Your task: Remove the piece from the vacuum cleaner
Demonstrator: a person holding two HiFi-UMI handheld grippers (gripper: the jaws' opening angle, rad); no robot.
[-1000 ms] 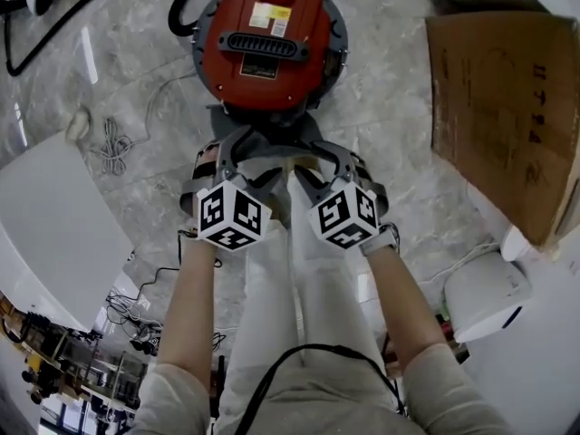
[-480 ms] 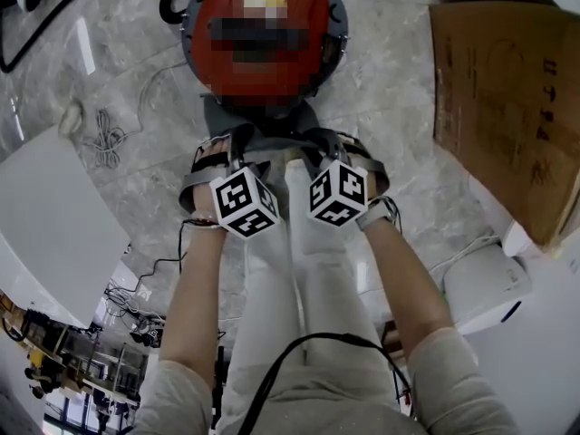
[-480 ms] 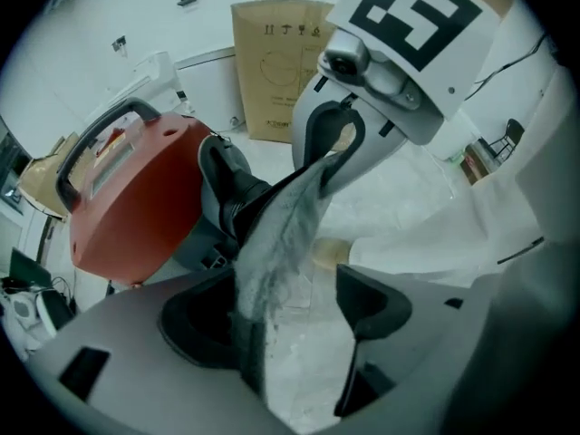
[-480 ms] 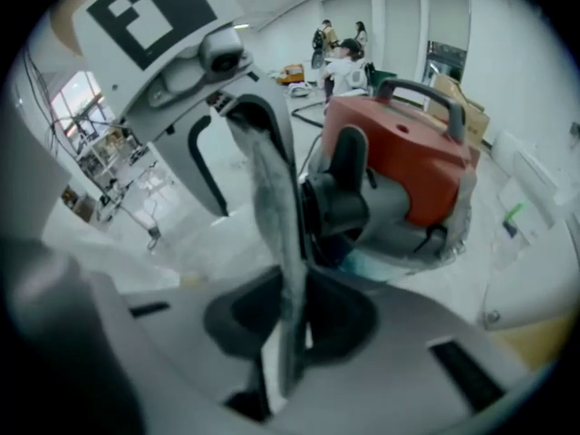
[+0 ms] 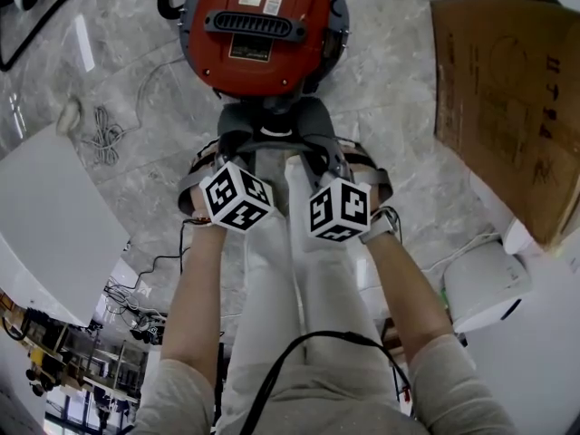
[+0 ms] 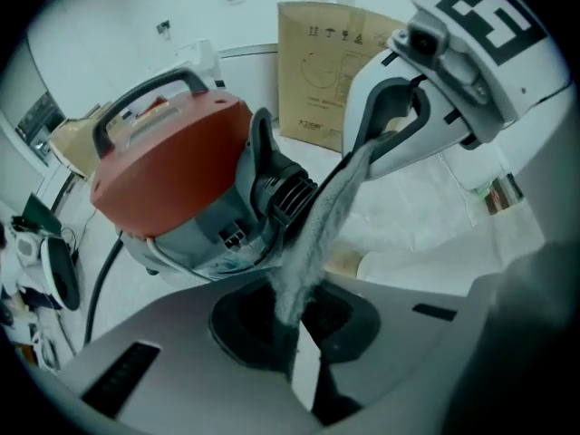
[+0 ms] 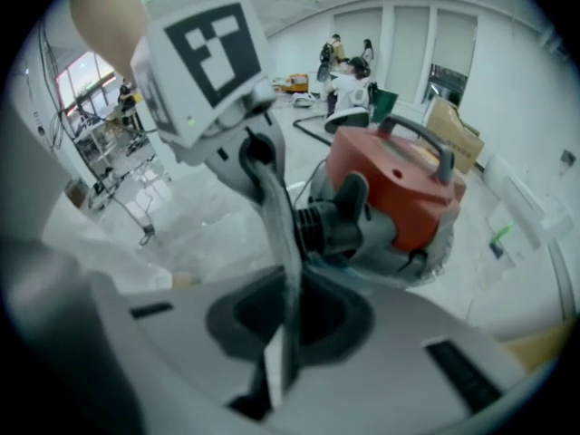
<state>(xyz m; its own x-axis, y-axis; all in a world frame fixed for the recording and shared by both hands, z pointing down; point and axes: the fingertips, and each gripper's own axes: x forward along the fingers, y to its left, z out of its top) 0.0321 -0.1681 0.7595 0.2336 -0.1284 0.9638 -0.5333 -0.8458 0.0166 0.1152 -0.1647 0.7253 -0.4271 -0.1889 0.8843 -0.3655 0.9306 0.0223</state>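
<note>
In the head view the red vacuum cleaner (image 5: 263, 30) stands on the marble floor (image 5: 390, 107), and the grey piece (image 5: 272, 127) lies against its near side, between it and the person's legs. The left gripper (image 5: 237, 152) and the right gripper (image 5: 322, 157) reach to that piece from either side, well short of the vacuum cleaner's red body. A cardboard box (image 5: 507, 107) lies off to the vacuum cleaner's right and a coiled cable (image 5: 104, 143) to its left. In the left gripper view the jaws are pressed together on a thin, blurred grey band of the piece, which runs up from them to the right gripper; the vacuum cleaner sits just behind the band, its black handle on top. In the right gripper view the jaws are closing, with the same grey band between them and their pads already against it. It runs up to the left gripper, just in front of the vacuum cleaner.
</note>
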